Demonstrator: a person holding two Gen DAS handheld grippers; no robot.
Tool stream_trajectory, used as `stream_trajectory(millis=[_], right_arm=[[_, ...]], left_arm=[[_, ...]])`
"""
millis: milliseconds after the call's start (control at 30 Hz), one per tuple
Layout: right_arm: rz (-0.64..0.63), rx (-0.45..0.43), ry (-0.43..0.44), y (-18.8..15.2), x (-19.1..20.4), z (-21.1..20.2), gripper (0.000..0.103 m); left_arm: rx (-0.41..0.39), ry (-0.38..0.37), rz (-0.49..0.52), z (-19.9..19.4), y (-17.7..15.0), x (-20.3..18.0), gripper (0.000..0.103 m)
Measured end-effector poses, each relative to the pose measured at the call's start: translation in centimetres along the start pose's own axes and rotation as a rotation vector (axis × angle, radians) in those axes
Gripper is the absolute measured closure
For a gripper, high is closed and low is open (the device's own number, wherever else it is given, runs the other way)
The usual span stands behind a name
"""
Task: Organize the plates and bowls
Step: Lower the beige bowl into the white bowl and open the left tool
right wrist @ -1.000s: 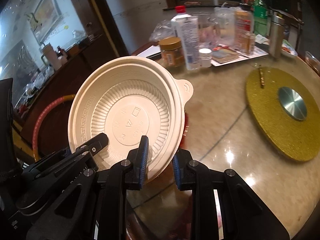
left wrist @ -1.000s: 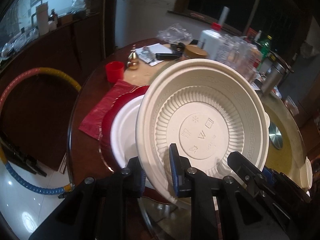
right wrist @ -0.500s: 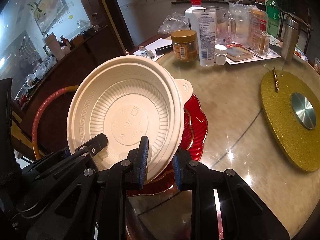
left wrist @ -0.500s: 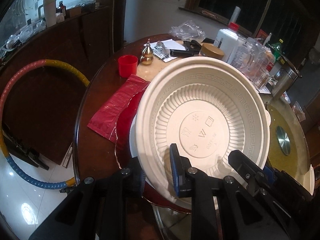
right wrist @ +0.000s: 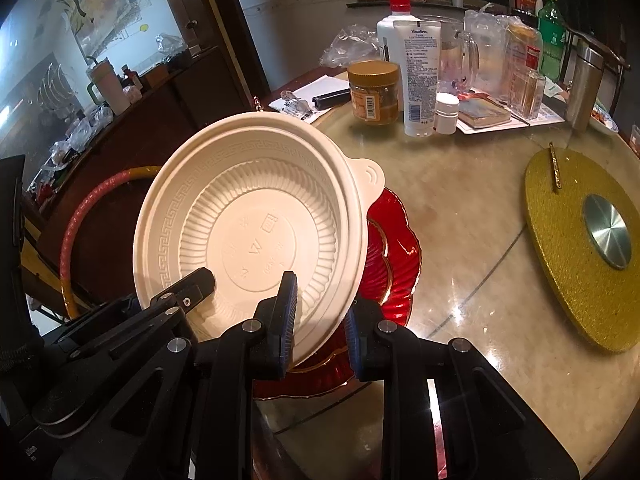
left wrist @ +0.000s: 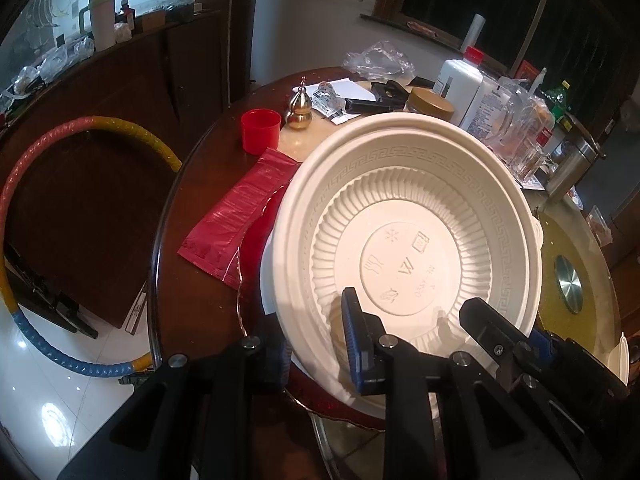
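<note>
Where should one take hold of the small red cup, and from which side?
Take the red cup by its wall just below the rim, coming from above: it stands upright, mouth up, with a round wall. The brass gourd stands close on its right, so a side approach looks cramped.

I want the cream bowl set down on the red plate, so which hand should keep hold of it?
Probably right: the right hand-held gripper clamps the bowl rim, while the left hand-held gripper is opening.
</note>
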State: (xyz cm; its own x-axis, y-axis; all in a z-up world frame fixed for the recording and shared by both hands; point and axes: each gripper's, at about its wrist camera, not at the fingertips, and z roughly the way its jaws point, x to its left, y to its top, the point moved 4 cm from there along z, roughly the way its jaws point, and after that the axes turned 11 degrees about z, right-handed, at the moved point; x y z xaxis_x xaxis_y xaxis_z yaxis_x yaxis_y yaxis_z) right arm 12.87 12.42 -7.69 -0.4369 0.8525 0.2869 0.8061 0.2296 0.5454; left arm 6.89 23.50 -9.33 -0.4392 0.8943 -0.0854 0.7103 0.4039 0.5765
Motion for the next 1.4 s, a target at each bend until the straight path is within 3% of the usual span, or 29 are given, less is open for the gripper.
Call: stream_trajectory(millis=[400,467,533,633,1400], right_arm=[[-0.023,-0.003,-0.031,0.1,0.1,-0.2,0.08],[-0.02,-0.002,-0.028,0.1,0.0,-0.3,0.08],[-0.017,-0.004,-0.034,0.1,0.0,-0.3,0.08],[-0.005,-0.011,-0.034,0.3,-0.5,-0.6,0.08],[0.082,-0.125,-0.011,-0.2,-3.8,-6.0,0.079]], left_arm=[[-0.006,0.016,0.006,-0.1,0.0,-0.2,0.075],[-0.01,0.017,0.011,-0.1,0.0,-0.3,0.07],[-0.015,0.037,0.011,-0.3,0.0,-0.3,0.049],[-0.036,0.055,-0.016,-0.8,0.1,0.3,0.032],[-0.137,0.062,0.041,-3.9,0.2,-2.1,0.032]])
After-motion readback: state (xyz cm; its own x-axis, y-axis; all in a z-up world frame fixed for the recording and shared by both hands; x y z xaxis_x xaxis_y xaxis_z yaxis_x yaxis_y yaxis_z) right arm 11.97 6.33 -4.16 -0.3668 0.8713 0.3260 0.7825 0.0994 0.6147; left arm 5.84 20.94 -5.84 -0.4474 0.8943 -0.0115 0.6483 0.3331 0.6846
